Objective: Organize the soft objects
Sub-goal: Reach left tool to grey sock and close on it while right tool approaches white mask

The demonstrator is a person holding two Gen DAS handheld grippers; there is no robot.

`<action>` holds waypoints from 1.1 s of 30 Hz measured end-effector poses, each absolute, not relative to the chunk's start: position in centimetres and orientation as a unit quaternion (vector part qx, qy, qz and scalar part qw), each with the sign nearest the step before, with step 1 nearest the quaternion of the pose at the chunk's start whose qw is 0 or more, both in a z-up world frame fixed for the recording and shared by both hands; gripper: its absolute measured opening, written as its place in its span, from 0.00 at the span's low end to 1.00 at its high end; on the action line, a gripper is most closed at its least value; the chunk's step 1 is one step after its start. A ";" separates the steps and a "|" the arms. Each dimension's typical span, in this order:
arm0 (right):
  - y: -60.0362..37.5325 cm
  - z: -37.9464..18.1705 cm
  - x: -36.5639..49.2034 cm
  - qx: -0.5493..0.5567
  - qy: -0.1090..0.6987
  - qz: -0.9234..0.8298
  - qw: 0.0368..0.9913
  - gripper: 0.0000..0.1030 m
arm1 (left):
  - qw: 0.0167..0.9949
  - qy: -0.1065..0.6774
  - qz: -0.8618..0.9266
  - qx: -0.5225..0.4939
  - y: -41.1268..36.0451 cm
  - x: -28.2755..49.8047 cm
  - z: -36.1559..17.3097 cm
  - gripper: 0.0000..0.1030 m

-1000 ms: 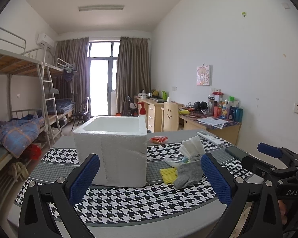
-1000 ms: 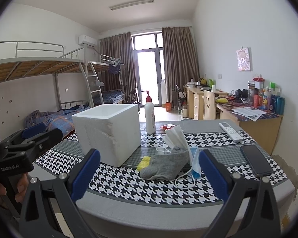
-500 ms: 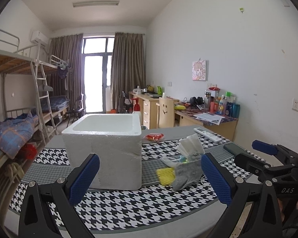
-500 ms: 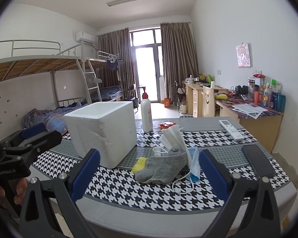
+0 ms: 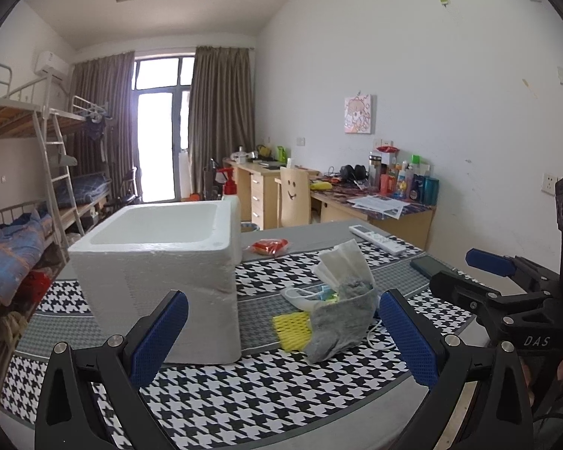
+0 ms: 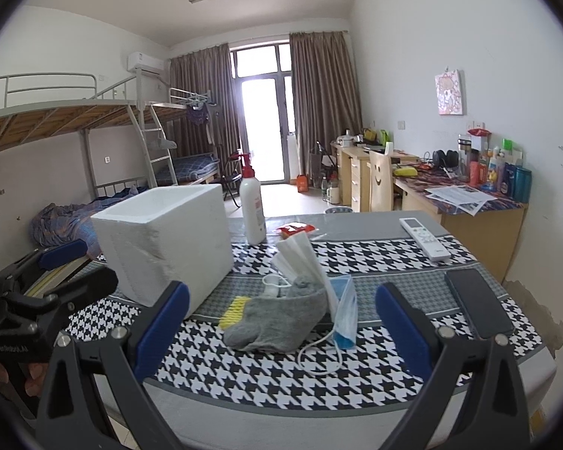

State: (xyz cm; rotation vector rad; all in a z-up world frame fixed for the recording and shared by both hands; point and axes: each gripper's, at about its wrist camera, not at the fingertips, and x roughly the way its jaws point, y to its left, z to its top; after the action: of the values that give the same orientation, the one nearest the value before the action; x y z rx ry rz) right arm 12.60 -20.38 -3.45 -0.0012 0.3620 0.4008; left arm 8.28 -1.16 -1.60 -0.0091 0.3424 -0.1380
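Observation:
A pile of soft things lies on the houndstooth table (image 5: 244, 405): a grey sock (image 5: 337, 324) (image 6: 277, 322), a yellow foam net (image 5: 292, 329) (image 6: 234, 309), white face masks (image 5: 343, 262) (image 6: 300, 258) and a blue mask (image 6: 345, 311). An open white foam box (image 5: 157, 273) (image 6: 165, 243) stands left of the pile. My left gripper (image 5: 281, 341) is open and empty, held near the table's front edge between box and pile. My right gripper (image 6: 279, 328) is open and empty, in front of the sock.
A white pump bottle (image 6: 253, 206) stands behind the box. A red snack packet (image 5: 269, 246), a remote (image 6: 424, 238) and a black phone (image 6: 478, 307) lie on the table's far and right parts. Desks and a bunk bed stand beyond.
Both grippers have moved a little forward toward the table and the pile; the box and soft things look larger. Both stay open. Nothing on the table has moved.

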 end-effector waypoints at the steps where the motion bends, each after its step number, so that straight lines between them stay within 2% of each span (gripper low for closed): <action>1: -20.5 -3.5 12.9 0.000 0.182 0.196 0.964 0.98 | 0.982 0.173 -0.071 -0.005 -1.3 8.5 -1.7 0.99; 33: -22.3 -4.6 19.6 0.012 0.241 0.176 0.954 0.98 | 0.939 0.303 -0.161 -0.012 -6.4 17.5 -6.6 0.99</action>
State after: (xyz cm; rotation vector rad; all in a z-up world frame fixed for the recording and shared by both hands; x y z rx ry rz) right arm 19.56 -22.29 -4.61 0.0248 0.4903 0.3566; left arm 17.50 -6.41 -6.56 -0.0237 0.6177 -0.3290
